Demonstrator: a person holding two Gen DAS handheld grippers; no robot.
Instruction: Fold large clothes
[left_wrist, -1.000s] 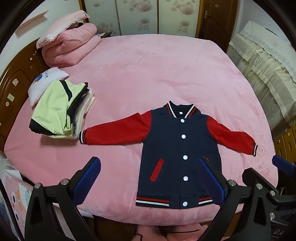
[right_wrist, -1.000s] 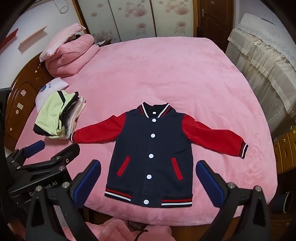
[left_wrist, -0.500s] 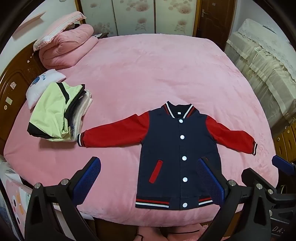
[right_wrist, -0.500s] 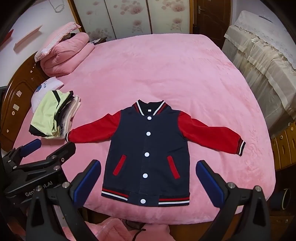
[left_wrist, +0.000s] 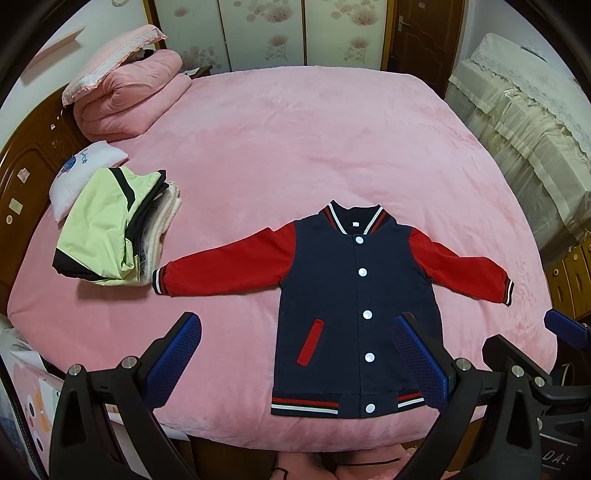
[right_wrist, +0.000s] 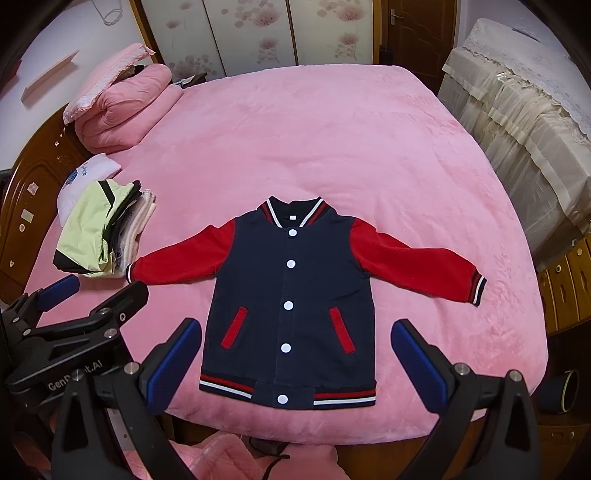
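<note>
Jacket (right_wrist: 291, 295) navy, red sleeves spread flat, buttoned. Left gripper (left_wrist: 295, 363), right gripper (right_wrist: 295, 363) wide open, empty, above hem.

We see a small varsity-style jacket (left_wrist: 354, 314) (right_wrist: 291, 306) lying flat and face up in the lower centre of both frames, near the close edge of the pink surface, its navy body buttoned shut with a row of white snaps. Its red sleeves are spread out to either side, ending in striped cuffs, the one at frame left reaching nearly level and the one at frame right slanting downward. The striped collar points to the top of the frame, the striped hem lies toward the bottom, and red-trimmed pockets slant on the front.
</note>
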